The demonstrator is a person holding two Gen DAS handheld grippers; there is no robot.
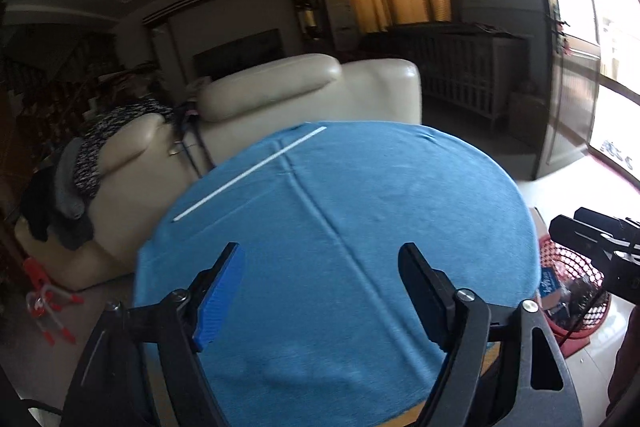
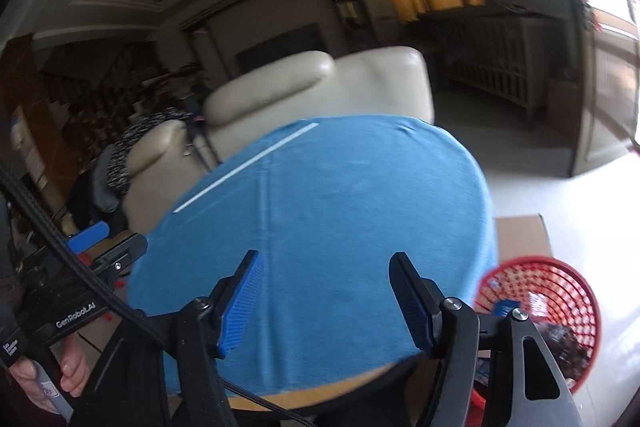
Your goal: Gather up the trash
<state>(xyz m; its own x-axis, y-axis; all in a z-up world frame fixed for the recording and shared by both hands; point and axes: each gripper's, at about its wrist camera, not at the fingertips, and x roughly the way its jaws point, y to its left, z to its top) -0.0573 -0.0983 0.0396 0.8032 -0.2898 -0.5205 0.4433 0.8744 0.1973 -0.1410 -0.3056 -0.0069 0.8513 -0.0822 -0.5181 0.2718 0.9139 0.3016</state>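
A round table under a blue cloth [image 1: 360, 211] fills the middle of both views [image 2: 340, 211]. A thin white stick [image 1: 250, 174] lies on the cloth near its far left edge, also seen in the right wrist view [image 2: 246, 167]. My left gripper [image 1: 322, 255] is open and empty above the near part of the cloth. My right gripper [image 2: 324, 261] is open and empty over the cloth's near edge. A red mesh basket [image 2: 560, 291] holding dark wrappers and a blue packet stands on the floor right of the table; it also shows in the left wrist view [image 1: 576, 267].
A cream leather sofa [image 1: 304, 87] stands behind the table, with dark clothes [image 1: 100, 147] draped over its left arm. A cardboard box [image 2: 520, 235] lies on the floor by the basket. A red toy [image 1: 48, 303] is on the floor at left. Bright windows are at right.
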